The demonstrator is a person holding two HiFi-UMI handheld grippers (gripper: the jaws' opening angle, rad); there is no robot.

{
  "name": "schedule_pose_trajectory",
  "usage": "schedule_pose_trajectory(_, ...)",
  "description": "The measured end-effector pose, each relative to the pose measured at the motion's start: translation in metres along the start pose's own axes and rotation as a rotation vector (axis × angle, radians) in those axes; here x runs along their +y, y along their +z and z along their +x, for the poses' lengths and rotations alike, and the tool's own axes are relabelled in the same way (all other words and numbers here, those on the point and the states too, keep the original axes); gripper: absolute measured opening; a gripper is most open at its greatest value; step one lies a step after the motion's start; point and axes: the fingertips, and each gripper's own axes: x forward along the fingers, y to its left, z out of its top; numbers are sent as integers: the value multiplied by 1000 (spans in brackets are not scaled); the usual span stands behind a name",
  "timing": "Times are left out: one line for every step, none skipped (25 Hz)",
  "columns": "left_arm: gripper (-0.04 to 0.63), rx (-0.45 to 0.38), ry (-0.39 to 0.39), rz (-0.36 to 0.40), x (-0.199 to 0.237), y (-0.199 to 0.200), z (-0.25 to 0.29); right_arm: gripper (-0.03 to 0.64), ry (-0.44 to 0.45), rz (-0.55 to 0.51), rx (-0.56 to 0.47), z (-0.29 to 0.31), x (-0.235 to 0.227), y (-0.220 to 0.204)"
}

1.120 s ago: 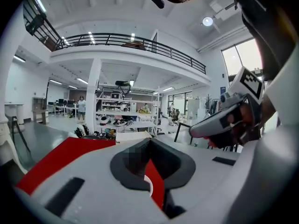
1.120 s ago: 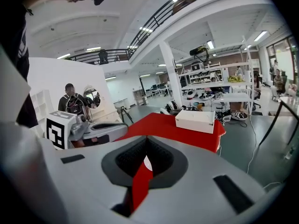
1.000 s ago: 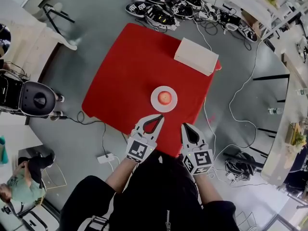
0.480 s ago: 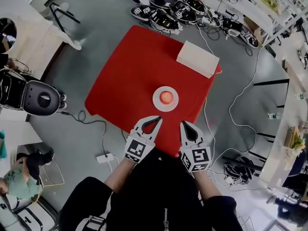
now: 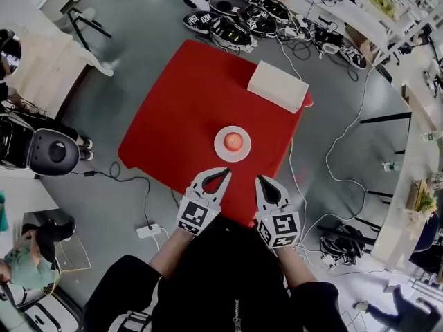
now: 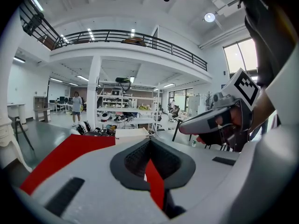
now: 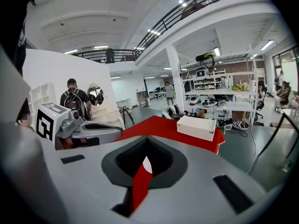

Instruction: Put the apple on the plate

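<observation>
A red apple [image 5: 234,141] lies on a small white plate [image 5: 220,145] on the red-covered table [image 5: 187,102], toward its near edge. My left gripper [image 5: 228,171] is held just short of the plate, over the table's near edge, jaws shut with nothing in them. My right gripper [image 5: 259,179] is beside it to the right, also shut and empty. In the left gripper view the closed jaws [image 6: 150,141] show only red cloth through their gap, and the right gripper [image 6: 219,122] is at the right. The right gripper view shows its closed jaws [image 7: 148,139] and the left gripper [image 7: 88,129].
A white box [image 5: 278,86] sits at the table's far right corner. Gear and cables [image 5: 239,9] lie on the floor beyond the table. A power strip [image 5: 149,230] and a black round machine [image 5: 52,151] are at the left. A person [image 7: 72,97] stands in the distance.
The head view has shifted slightly. Both grippers, the apple and the plate stay where they were.
</observation>
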Motion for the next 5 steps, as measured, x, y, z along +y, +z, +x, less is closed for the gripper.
schedule_pose_trajectory(6,0,0,1,-1,0,1,10,0,-1,0,-1,-1,0)
schedule_pose_trajectory(6,0,-1,2,-2,1,2,10,-1,-1,-1,-2,-2,0)
schedule_pose_trajectory(6,-1,-1,3,-3,2,2,10,-2,-2,-1,-2,-3,1)
schedule_pose_trajectory(6,-1,-2,4,-4,2,3,11,-3,-1,-1,-3,-3,1)
schedule_pose_trajectory(6,-1,-3,4,-5,3,3,11,-3,-1,0,-3,-4,1)
